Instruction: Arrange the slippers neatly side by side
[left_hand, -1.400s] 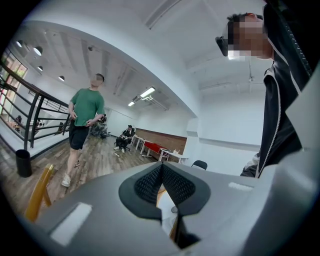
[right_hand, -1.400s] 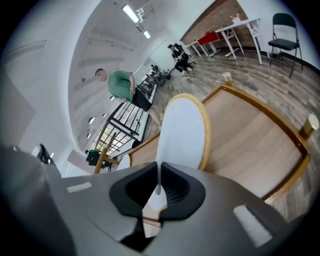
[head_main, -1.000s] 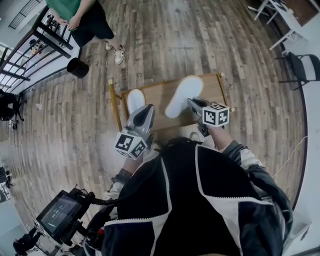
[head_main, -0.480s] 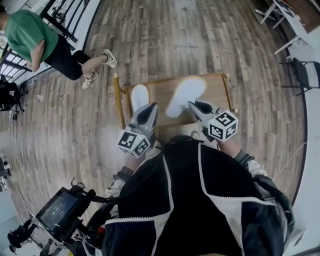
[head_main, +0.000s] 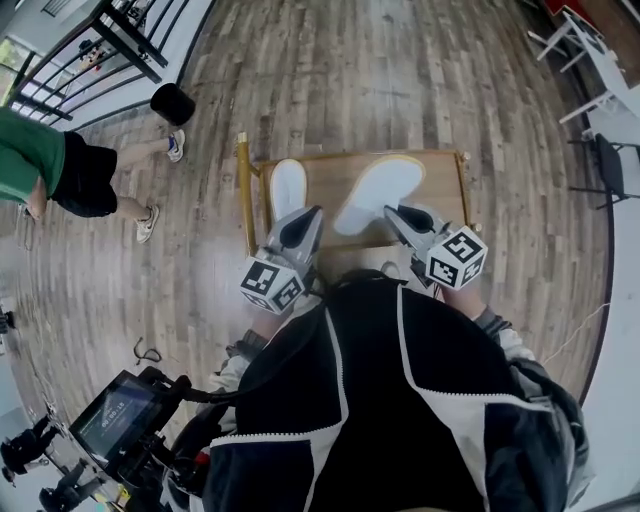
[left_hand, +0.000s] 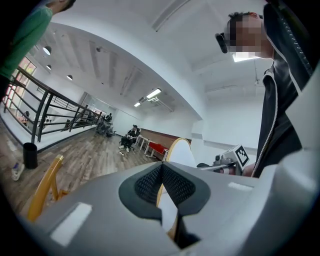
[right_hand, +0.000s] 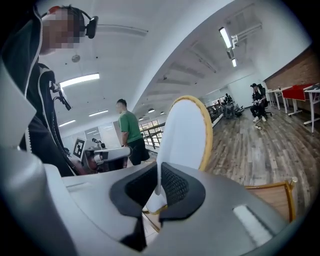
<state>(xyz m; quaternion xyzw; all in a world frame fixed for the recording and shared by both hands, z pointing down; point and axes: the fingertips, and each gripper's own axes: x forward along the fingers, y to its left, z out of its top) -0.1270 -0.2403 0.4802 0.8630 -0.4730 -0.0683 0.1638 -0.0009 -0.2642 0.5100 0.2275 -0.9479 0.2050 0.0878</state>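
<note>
Now the left slipper (head_main: 287, 188) is clamped by its edge in my left gripper (head_main: 303, 222), and the right slipper (head_main: 378, 193) is pinched the same way in my right gripper (head_main: 400, 218), both over the wooden table (head_main: 445, 185). Looks like the mid-carry step. Next move: set them down parallel, toes level, then let go.

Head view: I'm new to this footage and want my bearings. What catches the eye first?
At centre, the left tongs grip a white left slipper and the right tongs grip a white right slipper, both over a wooden table. At the left edge, a person in a green shirt is on the plank floor.
</note>
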